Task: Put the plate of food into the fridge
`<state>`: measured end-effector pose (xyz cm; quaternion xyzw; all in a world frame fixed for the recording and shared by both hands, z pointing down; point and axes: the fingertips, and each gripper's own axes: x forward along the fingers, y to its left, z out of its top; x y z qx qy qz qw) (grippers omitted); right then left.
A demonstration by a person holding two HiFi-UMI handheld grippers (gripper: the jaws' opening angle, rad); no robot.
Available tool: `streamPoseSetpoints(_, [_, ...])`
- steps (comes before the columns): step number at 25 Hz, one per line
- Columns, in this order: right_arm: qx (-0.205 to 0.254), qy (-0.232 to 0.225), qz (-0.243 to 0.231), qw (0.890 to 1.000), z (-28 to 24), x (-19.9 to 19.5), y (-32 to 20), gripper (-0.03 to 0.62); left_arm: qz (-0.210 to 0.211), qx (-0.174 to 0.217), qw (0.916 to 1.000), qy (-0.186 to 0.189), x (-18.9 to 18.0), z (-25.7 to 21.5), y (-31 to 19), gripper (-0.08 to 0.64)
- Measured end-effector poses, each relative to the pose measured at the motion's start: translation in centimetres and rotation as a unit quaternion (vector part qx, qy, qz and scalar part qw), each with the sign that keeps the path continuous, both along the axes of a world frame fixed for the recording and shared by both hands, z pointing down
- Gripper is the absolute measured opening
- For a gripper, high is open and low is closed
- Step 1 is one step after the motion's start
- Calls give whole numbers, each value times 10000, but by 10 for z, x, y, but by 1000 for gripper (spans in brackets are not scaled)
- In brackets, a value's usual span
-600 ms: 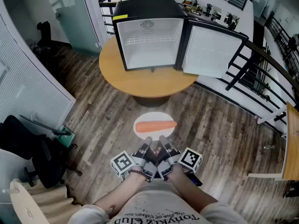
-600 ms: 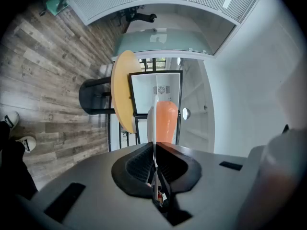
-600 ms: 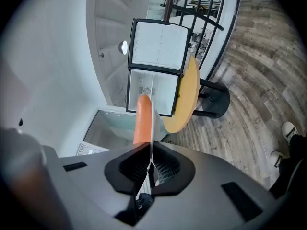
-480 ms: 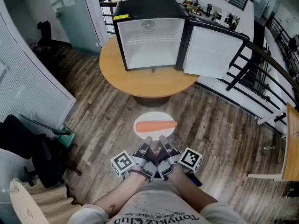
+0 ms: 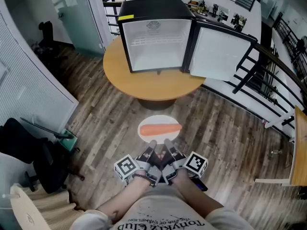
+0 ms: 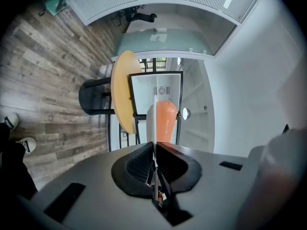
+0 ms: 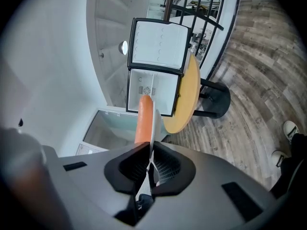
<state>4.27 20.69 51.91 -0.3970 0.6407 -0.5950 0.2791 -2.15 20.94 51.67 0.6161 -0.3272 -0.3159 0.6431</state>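
The left hand-held gripper (image 5: 150, 146) and the right hand-held gripper (image 5: 168, 145), side by side, were each clamped on the near rim of the white plate (image 5: 158, 119). Bearing a carrot (image 5: 160, 129), the plate hung over the wooden floor (image 5: 230, 143), on the near side of the round counter (image 5: 144, 84) where the mini fridge (image 5: 154, 46) stood, door (image 5: 218, 51) open rightward.

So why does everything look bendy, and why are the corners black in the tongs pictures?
Head view: a wide lens bends straight lines, so the floor planks curve near the edges. Left gripper view: a round fisheye picture with black corners; the left tongs close up look soft, the fridge sharper. Right gripper view: same round frame, black corners, right tongs soft.
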Motion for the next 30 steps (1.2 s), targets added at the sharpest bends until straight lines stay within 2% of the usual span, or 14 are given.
streamPoseSetpoints(8, [28,171,-4,9998,-4,-11,3,41,59,-11,10000,41,-12,-3,2,35])
streamPoseSetpoints(14, [166,171,106,9997,-9,-27,12,41,199,58,9998,54,-28,-6,10,34])
streamPoseSetpoints(17, [151,116,141,9997,-5,-35,15,41,244,-10,9997,-4,-35,1,14,34])
streamPoseSetpoints(20, [92,105,125,9998,-2,-41,14,41,254,50,9996,92,-40,-1,12,34])
streamPoseSetpoints(24, [72,125,100,9998,0,-42,-1,41,237,-66,9997,-3,-42,6,-2,34])
streamPoseSetpoints(30, [118,93,-8,9999,3,-36,-49,41,144,-26,9999,65,-36,8,-49,34])
